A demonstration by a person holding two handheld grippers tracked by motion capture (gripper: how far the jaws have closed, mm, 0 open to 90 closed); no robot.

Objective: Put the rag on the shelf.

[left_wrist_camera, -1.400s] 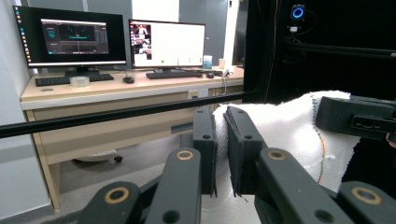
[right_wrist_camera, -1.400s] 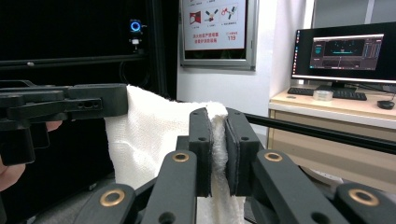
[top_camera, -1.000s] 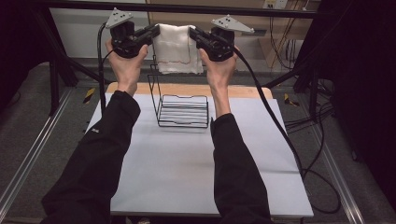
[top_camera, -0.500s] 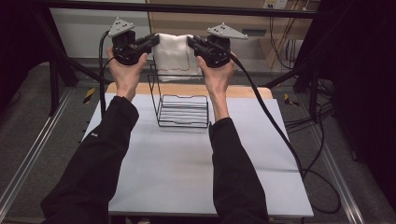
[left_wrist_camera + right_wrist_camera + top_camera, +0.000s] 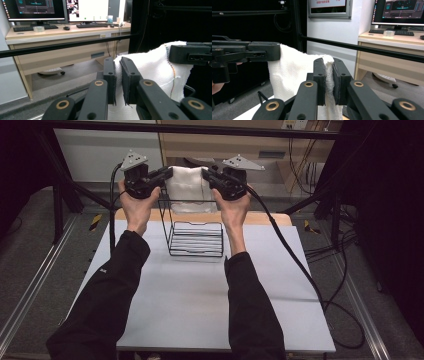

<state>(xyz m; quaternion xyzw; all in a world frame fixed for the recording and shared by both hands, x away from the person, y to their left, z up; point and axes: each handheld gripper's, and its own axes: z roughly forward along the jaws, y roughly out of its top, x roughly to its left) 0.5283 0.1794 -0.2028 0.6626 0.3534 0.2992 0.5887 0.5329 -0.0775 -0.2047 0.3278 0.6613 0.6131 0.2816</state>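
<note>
Both arms stretch forward from the near edge of the table (image 5: pixel 200 315), sleeves dark, wrists bent up so that each hand holds its tool raised above the far side of the table. The left gripper (image 5: pixel 161 174) points inward to the right, and the right gripper (image 5: pixel 207 174) points inward to the left, so the two tips face each other with one white cloth (image 5: pixel 186 190) stretched between them.

In the left gripper view the left gripper (image 5: pixel 119 82) has its jaws clamped tight on a top corner of the white cloth (image 5: pixel 152 70), with the fabric pinched between the pads. In the right gripper view the right gripper (image 5: pixel 329 80) is likewise closed on the other top corner of the white cloth (image 5: pixel 292 72), which hangs down below the tips.

One black wire rack (image 5: pixel 195 232) stands on the table just below the hanging cloth and between the two forearms. Two grippers, one cloth, one rack; one cable (image 5: pixel 300 265) trails from the right gripper across the table's right side.
</note>
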